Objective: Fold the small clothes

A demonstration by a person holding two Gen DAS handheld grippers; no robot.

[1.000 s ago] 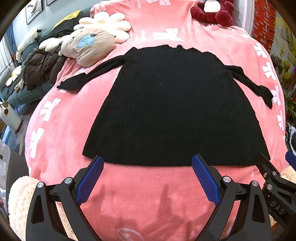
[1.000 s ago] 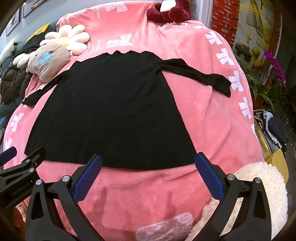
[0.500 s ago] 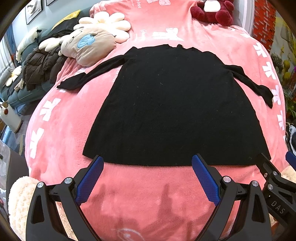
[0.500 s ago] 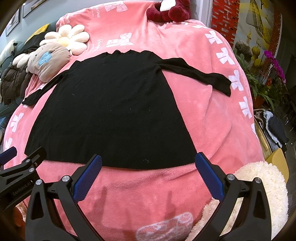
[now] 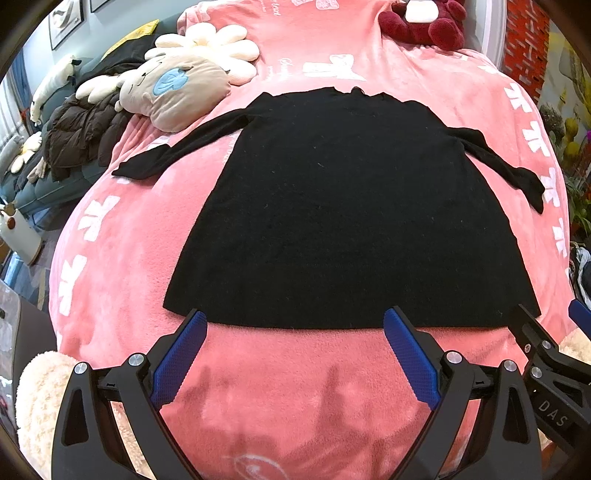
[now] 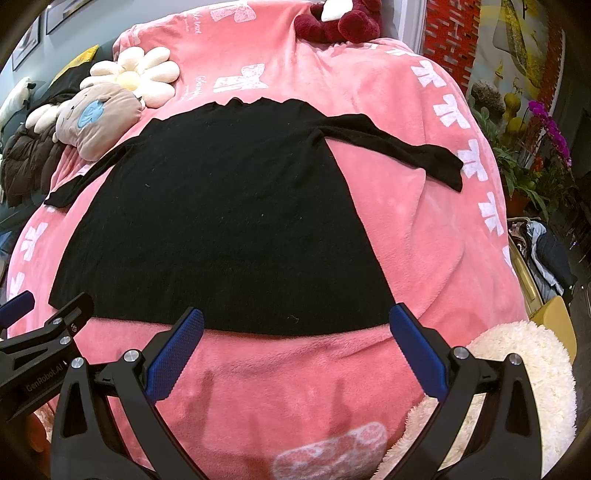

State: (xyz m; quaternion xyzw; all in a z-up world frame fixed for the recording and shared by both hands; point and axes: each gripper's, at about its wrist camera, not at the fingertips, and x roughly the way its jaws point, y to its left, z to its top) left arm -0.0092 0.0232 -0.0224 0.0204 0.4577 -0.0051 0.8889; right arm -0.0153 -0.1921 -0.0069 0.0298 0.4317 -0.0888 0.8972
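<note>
Directly ahead of both sets of fingers, black dress (image 5: 343, 206) lies flat, unfolded, on pink blanket (image 5: 122, 254), sleeves out to each side, collar at the far end. Left gripper (image 5: 295, 325): fingers spread wide, holding nothing, blue pads (image 5: 177, 362) just short of the hem. Right gripper (image 6: 295, 323): likewise spread, empty, tips at the hem's near edge, far finger by the hem corner. Beyond the left sleeve, beige plush pillow (image 5: 173, 96). Past the collar, dark red plush toy (image 6: 338, 20).
</note>
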